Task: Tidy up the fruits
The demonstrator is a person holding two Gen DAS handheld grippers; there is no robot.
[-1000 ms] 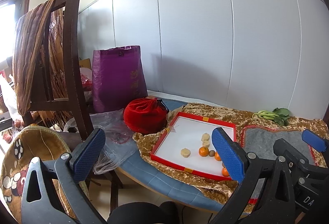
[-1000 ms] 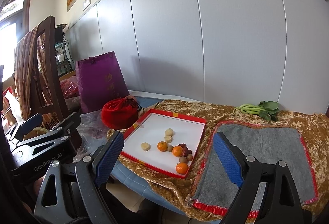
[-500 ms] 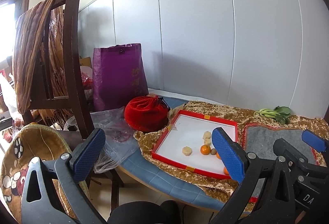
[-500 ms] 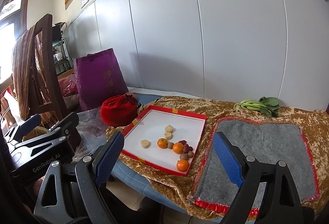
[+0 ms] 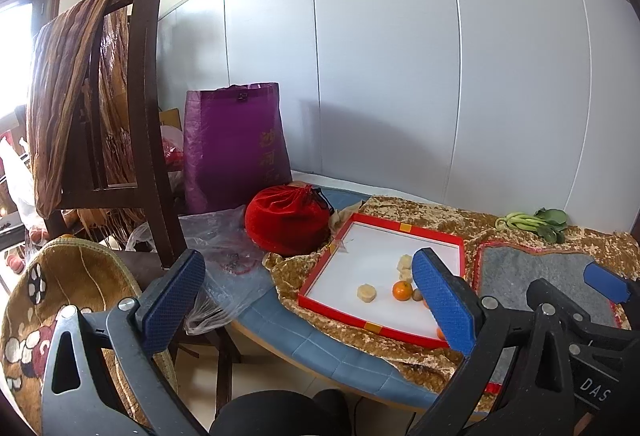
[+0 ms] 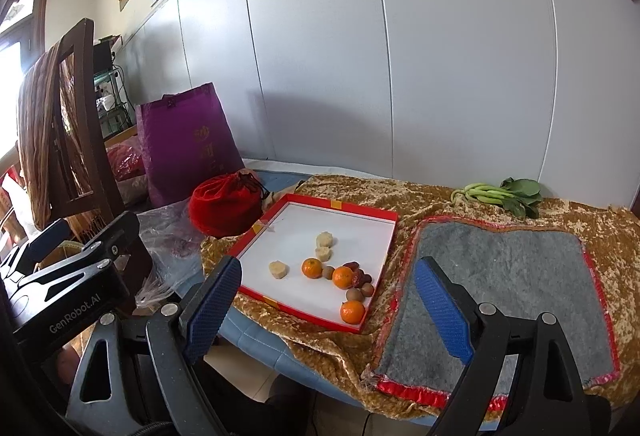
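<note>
At far left, a dark wooden chair point(image 5: 148, 139) carries a striped brown cloth point(image 5: 60, 83) over its back. The left claw point(image 5: 308, 300) hovers short of the counter point(image 5: 320, 344), its blue pads wide apart and holding nothing. Beyond it, a purple bag point(image 6: 184, 147) stands against the wall panels, with a red drawstring pouch point(image 6: 226, 205) just in front.

Next comes the red-rimmed tray point(image 6: 360, 213), lying on a gold cloth point(image 6: 356, 191). The fruits sit loose in its nearer half: three pale slices point(image 6: 279, 270), three oranges point(image 6: 312, 268), and small brown and dark red pieces clustered between the oranges.

The right claw point(image 6: 324, 300) also hangs clear of the counter, pads spread, empty. To the right lies a grey mat point(image 6: 508, 268) edged in red. A bunch of greens point(image 6: 500, 193) rests at the far right.
</note>
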